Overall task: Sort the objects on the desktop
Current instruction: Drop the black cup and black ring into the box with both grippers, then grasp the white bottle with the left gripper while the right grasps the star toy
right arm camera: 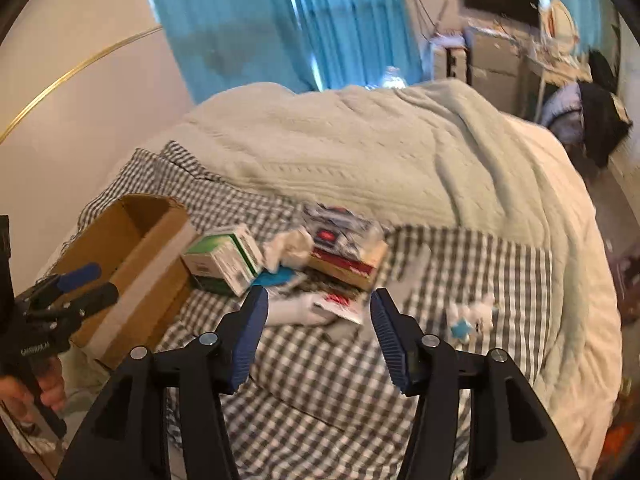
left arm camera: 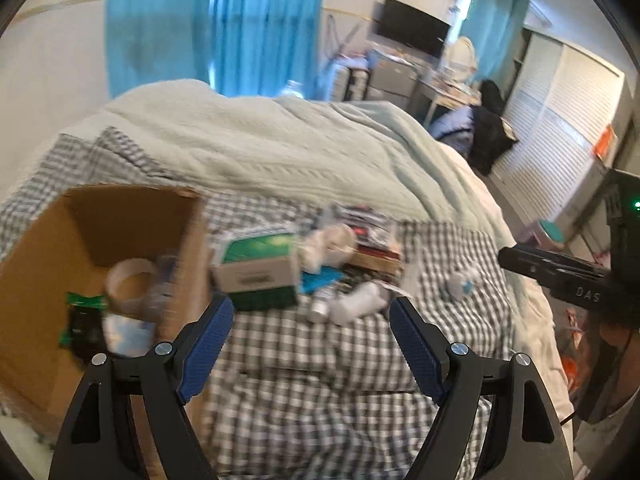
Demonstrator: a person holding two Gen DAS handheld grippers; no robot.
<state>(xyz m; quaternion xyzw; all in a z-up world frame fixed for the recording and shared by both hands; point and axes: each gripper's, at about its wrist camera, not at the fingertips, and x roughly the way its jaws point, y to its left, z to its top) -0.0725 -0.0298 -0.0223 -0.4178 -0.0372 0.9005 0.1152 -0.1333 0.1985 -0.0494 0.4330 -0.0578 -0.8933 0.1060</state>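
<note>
Lying in a loose pile (left arm camera: 320, 264) on the checked sheet (left arm camera: 320, 360), the desk items sat just right of the cardboard box (left arm camera: 48, 248): a green-and-white carton (left arm camera: 256, 260) touching the box wall, crumpled white tissue (left arm camera: 328, 244) beside it, a red-and-white flat pack (right arm camera: 344, 256) behind, a blue scrap (right arm camera: 276, 278) and a white tube (left arm camera: 360, 300) in front. One small white-and-blue item (right arm camera: 472, 316) lay apart to the right. Box already held a tape roll (left arm camera: 132, 280) and a green-black packet (left arm camera: 82, 316). Left gripper (left arm camera: 312, 320) hung above the sheet near the pile, jaws wide, nothing between them. Right gripper (right arm camera: 320, 316) pointed down at the pile's front edge, jaws apart and empty. Pale knit blanket (right arm camera: 360, 152) covered the far bed; blue curtains (left arm camera: 224, 20) behind. Both views motion-blurred, so labels were unreadable.
</note>
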